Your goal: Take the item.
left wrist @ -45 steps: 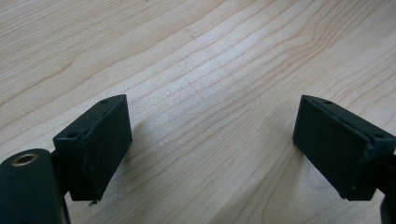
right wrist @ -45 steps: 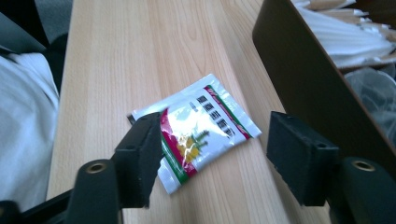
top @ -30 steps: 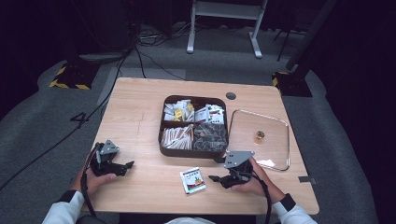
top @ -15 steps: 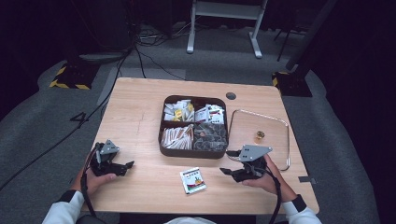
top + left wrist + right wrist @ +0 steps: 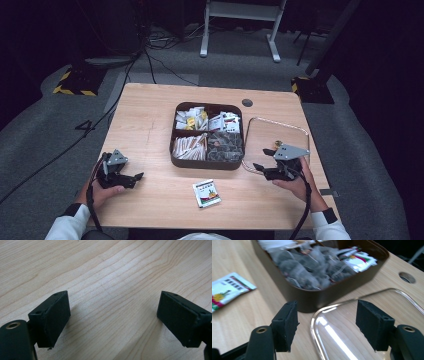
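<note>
A dark brown box (image 5: 207, 162) with four compartments of sachets and tea bags stands mid-table; its near wall (image 5: 322, 298) shows in the right gripper view. Its clear lid (image 5: 295, 129) lies flat to the right, and the lid's corner (image 5: 342, 332) sits under my right gripper (image 5: 327, 326). That right gripper (image 5: 261, 167) is open, just off the box's front right corner. A white printed sachet (image 5: 206, 193) lies alone in front of the box, seen too as a sachet (image 5: 227, 290) at left. My left gripper (image 5: 134, 177) rests open over bare wood (image 5: 112, 290) at the front left.
The wooden table (image 5: 145, 120) has a round cable hole (image 5: 247, 102) behind the box. A small brown item (image 5: 278, 144) lies on the lid. Cables and a white metal frame (image 5: 240, 30) are on the grey floor beyond the far edge.
My right gripper has moved right and a little away from the lone sachet, to the lid's near corner. The left gripper has stayed put.
</note>
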`<act>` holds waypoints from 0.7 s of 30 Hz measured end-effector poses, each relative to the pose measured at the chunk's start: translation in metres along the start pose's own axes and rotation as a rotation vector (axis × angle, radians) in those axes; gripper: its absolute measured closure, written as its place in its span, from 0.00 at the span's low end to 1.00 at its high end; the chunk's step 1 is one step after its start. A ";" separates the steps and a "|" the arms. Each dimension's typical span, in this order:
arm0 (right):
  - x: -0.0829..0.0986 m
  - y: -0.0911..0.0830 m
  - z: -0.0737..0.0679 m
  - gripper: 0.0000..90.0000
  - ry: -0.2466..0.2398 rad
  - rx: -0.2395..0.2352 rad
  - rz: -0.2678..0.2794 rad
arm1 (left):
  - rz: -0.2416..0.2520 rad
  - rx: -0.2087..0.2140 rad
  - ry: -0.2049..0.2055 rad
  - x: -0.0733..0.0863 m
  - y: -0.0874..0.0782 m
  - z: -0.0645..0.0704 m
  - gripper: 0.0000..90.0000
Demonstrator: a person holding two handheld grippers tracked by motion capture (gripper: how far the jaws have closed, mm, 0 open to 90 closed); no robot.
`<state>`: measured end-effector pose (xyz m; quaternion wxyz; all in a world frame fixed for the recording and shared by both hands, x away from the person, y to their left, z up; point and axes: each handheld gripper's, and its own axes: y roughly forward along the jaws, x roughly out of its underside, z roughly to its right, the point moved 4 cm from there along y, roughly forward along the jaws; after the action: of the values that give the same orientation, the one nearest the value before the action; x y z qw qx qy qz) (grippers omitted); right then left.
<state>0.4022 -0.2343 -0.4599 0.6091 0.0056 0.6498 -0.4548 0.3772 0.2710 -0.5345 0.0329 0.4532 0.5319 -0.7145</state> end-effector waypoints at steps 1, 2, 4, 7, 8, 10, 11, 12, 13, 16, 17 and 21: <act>0.002 0.000 0.004 0.38 0.012 0.017 -0.002 | 0.001 0.001 0.001 0.000 0.000 0.000 0.13; 0.004 0.000 0.009 0.38 0.023 0.030 -0.006 | 0.000 0.001 0.000 0.000 0.000 0.000 0.13; 0.009 0.000 0.018 0.38 0.044 0.057 -0.011 | 0.001 0.001 0.000 0.000 0.000 0.000 0.13; 0.015 0.001 0.032 0.38 0.087 0.094 -0.013 | 0.001 0.001 0.000 0.000 0.000 0.000 0.13; 0.017 0.002 0.037 0.38 0.100 0.114 -0.016 | 0.001 0.001 0.000 0.000 0.000 0.000 0.13; 0.022 0.004 0.047 0.38 0.121 0.155 -0.026 | 0.001 0.001 0.000 0.000 0.000 0.000 0.13; 0.025 0.005 0.051 0.38 0.138 0.170 -0.029 | 0.001 0.001 0.000 0.000 0.000 0.000 0.13; 0.027 0.006 0.056 0.38 0.153 0.181 -0.030 | 0.002 0.001 0.000 0.000 0.000 0.000 0.13; 0.030 0.007 0.060 0.38 0.167 0.190 -0.032 | 0.002 0.001 0.000 0.000 0.000 0.000 0.13; 0.037 0.010 0.070 0.39 0.207 0.191 -0.038 | 0.002 0.000 0.001 0.000 0.000 0.000 0.13; 0.040 0.011 0.073 0.39 0.212 0.189 -0.043 | 0.002 0.001 0.001 0.000 0.000 0.000 0.13; 0.046 0.016 0.082 0.39 0.251 0.193 -0.057 | 0.001 0.001 0.001 0.000 0.000 0.000 0.13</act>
<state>0.4639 -0.2996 -0.4933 0.5065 0.1025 0.6741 -0.5278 0.3773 0.2709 -0.5345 0.0329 0.4537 0.5315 -0.7146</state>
